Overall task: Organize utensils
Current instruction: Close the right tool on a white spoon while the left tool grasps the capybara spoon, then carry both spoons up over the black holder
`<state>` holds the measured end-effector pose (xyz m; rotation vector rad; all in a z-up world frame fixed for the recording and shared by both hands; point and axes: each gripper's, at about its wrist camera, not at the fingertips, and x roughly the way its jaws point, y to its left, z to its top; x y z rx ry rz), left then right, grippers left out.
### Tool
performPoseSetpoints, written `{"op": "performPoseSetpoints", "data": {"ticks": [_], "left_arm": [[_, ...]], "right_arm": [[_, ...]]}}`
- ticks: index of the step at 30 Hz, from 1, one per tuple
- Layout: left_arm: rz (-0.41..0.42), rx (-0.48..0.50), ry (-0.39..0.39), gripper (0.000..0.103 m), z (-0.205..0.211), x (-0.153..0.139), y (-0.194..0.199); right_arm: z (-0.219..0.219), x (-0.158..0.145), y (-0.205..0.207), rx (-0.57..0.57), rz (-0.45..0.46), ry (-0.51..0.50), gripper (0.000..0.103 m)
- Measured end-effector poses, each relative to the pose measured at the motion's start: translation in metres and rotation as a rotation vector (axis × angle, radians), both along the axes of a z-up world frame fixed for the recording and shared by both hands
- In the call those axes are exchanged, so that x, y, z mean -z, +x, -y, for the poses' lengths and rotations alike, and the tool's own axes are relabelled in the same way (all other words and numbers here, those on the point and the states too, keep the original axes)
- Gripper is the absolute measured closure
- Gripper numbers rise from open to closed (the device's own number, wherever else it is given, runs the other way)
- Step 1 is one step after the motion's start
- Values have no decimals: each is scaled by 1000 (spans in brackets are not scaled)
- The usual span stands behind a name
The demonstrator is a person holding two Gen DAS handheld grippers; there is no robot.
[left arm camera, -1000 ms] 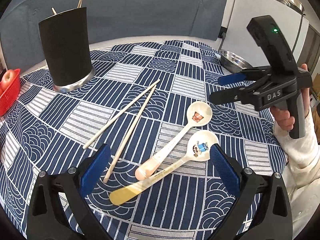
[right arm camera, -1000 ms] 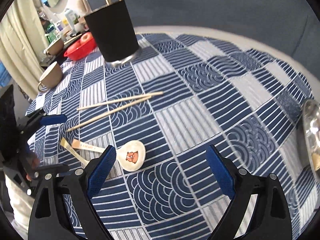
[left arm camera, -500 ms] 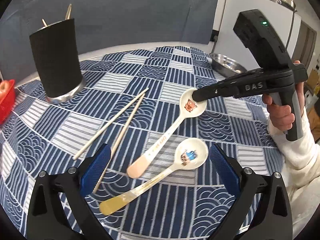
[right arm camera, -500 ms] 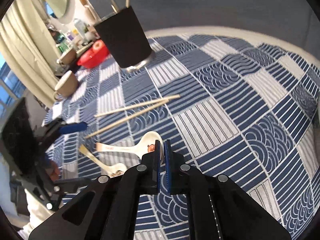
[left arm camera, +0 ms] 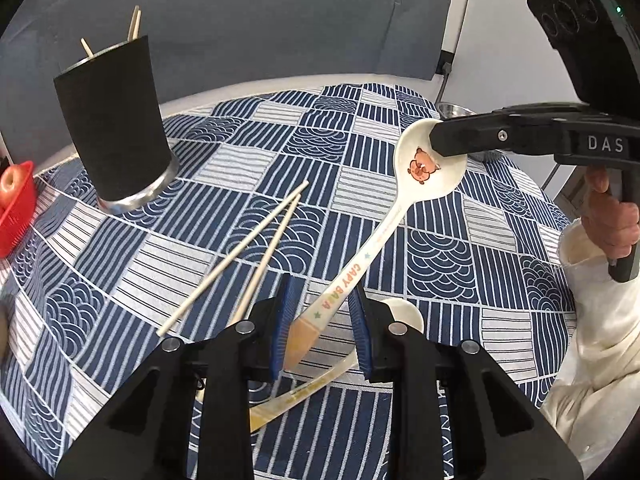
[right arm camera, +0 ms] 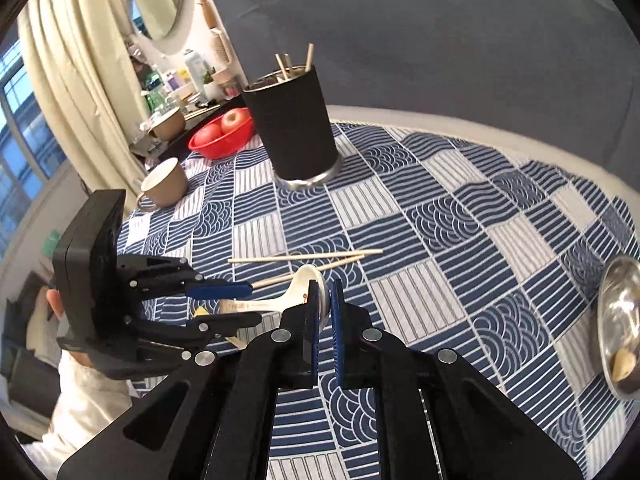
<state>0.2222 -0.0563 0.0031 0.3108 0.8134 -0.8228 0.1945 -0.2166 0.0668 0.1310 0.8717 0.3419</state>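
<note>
My right gripper [right arm camera: 325, 300] is shut on the bowl rim of a white capybara spoon [left arm camera: 424, 168] and holds it above the cloth; the spoon also shows in the right wrist view [right arm camera: 280, 300]. My left gripper [left arm camera: 322, 320] is partly open, its pads either side of the spoon's orange handle end without clamping it. A second white spoon [left arm camera: 320, 380] lies on the cloth under my left gripper. Two chopsticks [left arm camera: 256, 240] lie on the cloth. A black utensil cup [left arm camera: 112, 120] holding chopsticks stands at the back left.
A red basket with apples [right arm camera: 220, 136] and a beige mug [right arm camera: 164, 184] stand left of the cup. A steel bowl [right arm camera: 620, 328] sits at the table's right edge. The blue patterned tablecloth [left arm camera: 440, 248] covers the round table.
My right gripper closed on the capybara spoon's bowl and lifted it. My left gripper moved in and narrowed around the spoon's handle end.
</note>
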Motion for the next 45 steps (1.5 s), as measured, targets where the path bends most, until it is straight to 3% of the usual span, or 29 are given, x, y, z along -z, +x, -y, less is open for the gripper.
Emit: {"op": "performPoseSetpoints", "data": {"ticks": [11,27,37,45], "left_arm": [[7,104,-3,83,0,-33,19],[99,-13,-14,82,-28,-103,67],[118,-27,-102,81,-43,-136,116],[133,-16,-159,80,-50,-153,161]], "right_arm": [[-14,-46,19,-30,86,-95,97],[-50,-121,78,-83,174,-137,97],[-80,-171,115,-94,261,-260,97],[-95,-190,141,-68,293,-324,97]]}}
